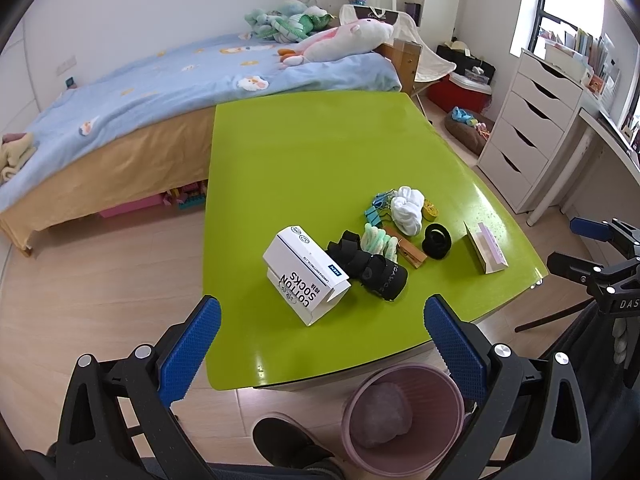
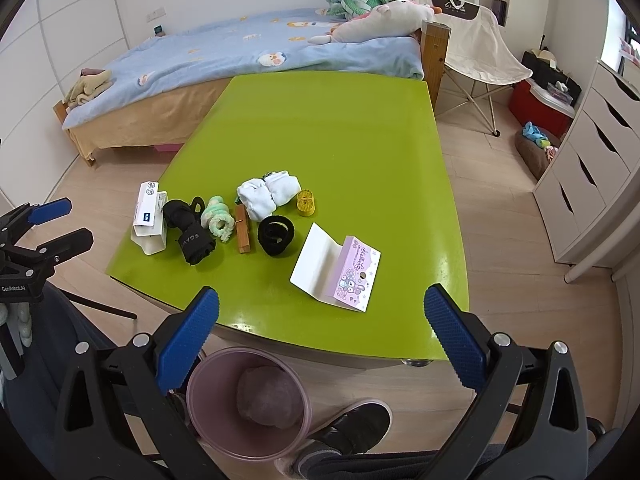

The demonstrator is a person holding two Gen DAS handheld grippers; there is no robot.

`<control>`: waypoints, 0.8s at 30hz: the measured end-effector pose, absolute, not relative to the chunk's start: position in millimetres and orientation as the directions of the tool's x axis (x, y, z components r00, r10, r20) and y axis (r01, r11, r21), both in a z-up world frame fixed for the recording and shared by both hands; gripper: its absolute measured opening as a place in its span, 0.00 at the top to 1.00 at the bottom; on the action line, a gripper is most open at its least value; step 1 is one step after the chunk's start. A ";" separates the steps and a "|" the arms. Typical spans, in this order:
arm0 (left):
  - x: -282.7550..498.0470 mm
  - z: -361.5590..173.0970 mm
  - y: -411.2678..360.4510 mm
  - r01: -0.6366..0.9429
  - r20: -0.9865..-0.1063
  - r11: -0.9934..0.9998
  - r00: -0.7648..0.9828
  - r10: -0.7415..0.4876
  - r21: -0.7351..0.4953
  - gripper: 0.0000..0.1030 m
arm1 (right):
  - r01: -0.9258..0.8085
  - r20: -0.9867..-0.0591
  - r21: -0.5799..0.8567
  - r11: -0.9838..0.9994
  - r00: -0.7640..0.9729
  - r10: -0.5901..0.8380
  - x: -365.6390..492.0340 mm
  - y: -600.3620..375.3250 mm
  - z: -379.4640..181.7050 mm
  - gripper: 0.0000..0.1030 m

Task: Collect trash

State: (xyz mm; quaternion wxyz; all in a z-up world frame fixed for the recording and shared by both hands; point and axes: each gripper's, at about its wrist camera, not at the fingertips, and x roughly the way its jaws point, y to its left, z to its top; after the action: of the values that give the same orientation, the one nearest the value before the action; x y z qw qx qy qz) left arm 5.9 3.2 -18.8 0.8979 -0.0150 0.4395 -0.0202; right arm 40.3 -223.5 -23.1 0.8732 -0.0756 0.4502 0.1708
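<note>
A white "COTTON SOCKS" box (image 1: 306, 276) (image 2: 149, 218) lies on the green table (image 1: 304, 168) (image 2: 320, 128) near its front edge. A folded white and purple card (image 1: 486, 248) (image 2: 338, 270) lies at the right. Between them sit black socks (image 1: 370, 270) (image 2: 190, 232), a green-white sock roll (image 1: 378, 242) (image 2: 218, 220), a wooden clip (image 1: 406, 252) (image 2: 243, 234), a black band (image 1: 436, 240) (image 2: 276, 236) and white socks (image 1: 408, 208) (image 2: 268, 196). A pink bin (image 1: 400, 416) (image 2: 250, 404) stands on the floor below. My left gripper (image 1: 322, 344) and right gripper (image 2: 322, 336) both hang open above the front edge, holding nothing.
Blue binder clips (image 1: 376, 208) and a small yellow piece (image 1: 431, 207) (image 2: 306, 202) lie among the items. A bed (image 1: 160, 92) stands behind the table, white drawers (image 1: 528, 128) at the right, a folding chair (image 2: 476, 48) beyond. A person's shoe (image 2: 352, 428) rests beside the bin.
</note>
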 end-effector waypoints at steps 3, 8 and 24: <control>5.6 -19.6 4.1 0.019 -0.790 0.999 0.611 -0.048 -0.046 0.06 | -0.368 -0.820 0.020 0.930 0.526 0.226 43.2 -221.0 -24.5 0.03; 6.2 -19.6 5.8 0.013 -0.793 0.999 0.608 -0.045 -0.046 0.06 | -0.365 -0.842 0.018 0.931 0.496 0.211 59.5 -212.0 -27.3 0.03; 13.8 -24.8 20.8 -0.025 -0.809 0.997 0.586 -0.039 -0.066 0.06 | -0.340 -0.943 -0.005 0.940 0.315 0.109 126.7 -173.9 -74.8 0.15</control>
State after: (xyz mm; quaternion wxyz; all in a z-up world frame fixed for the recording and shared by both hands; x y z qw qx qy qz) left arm 13.8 20.8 -24.8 0.8898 -0.0354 0.4550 -0.0039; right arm 126.7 -173.9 -74.8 0.8045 -0.1015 0.5683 0.1395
